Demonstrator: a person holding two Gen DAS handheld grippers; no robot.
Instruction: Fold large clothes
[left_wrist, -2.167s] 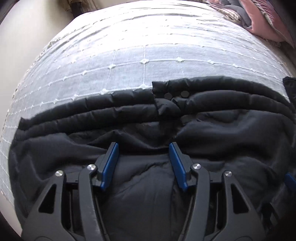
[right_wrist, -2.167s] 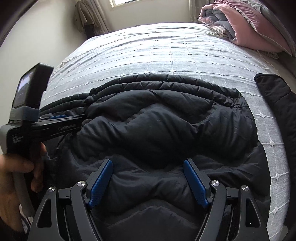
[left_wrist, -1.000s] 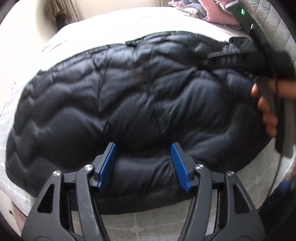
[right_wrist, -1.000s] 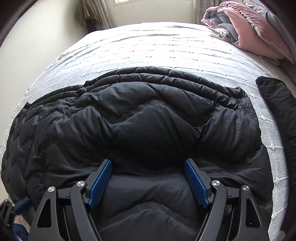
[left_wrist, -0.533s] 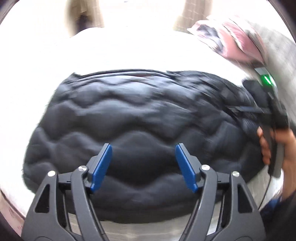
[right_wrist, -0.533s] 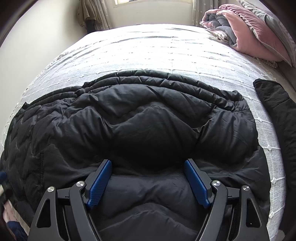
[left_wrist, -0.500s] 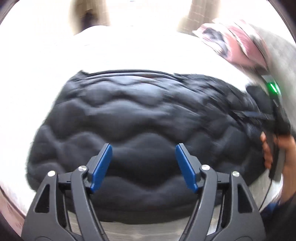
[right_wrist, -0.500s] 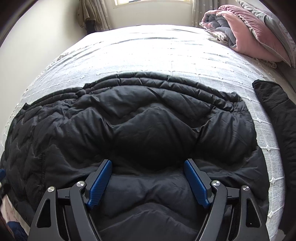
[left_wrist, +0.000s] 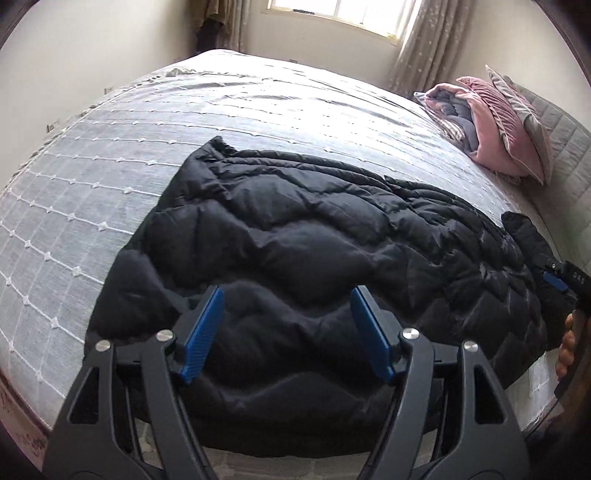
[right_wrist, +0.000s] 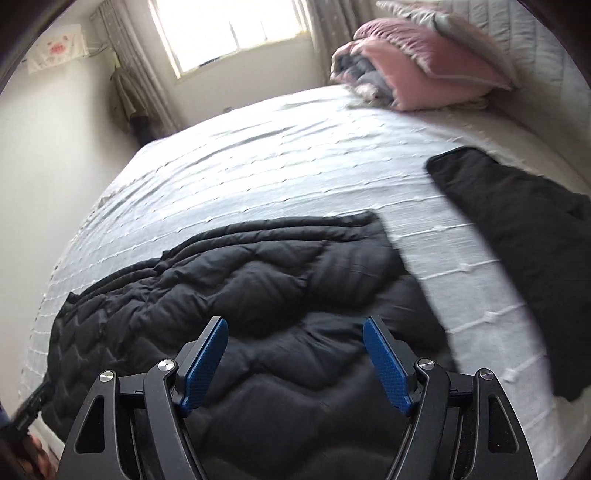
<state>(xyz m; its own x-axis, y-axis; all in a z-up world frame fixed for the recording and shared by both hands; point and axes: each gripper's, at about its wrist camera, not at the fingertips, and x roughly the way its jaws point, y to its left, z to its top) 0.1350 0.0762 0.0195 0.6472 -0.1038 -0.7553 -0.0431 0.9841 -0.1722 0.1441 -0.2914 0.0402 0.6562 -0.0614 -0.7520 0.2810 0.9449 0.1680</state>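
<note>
Bedroom, daylight from a window beyond the far edge of the bed, which wears a pale grid-stitched cover. Pink and grey pillows sit well ahead and to the right of both sets of jaws.

Black quilted jacket lies across the near edge of the bed, directly ahead of and under both grippers. It looks folded over into a thick band, though I cannot tell how many layers. Left gripper: jaws spread wide, nothing between them, held above the jacket's near part. Right gripper: jaws likewise wide apart and empty, over the same jacket. A second dark garment lies ahead and right of the right jaws, apart from the jacket, with bare cover between them.

Risks as I judge them: the padding is puffy and slick, so a shallow bite may catch only the top layer and peel the fold open. The near hem overhangs the bed edge; a careless pull toward me could drag the whole thing off. Right view is blurred, so my aim there is uncertain.

Writing: small pale characters on the right gripper's body, seen at the right edge of the left view, too small to read. No brand legible.
</note>
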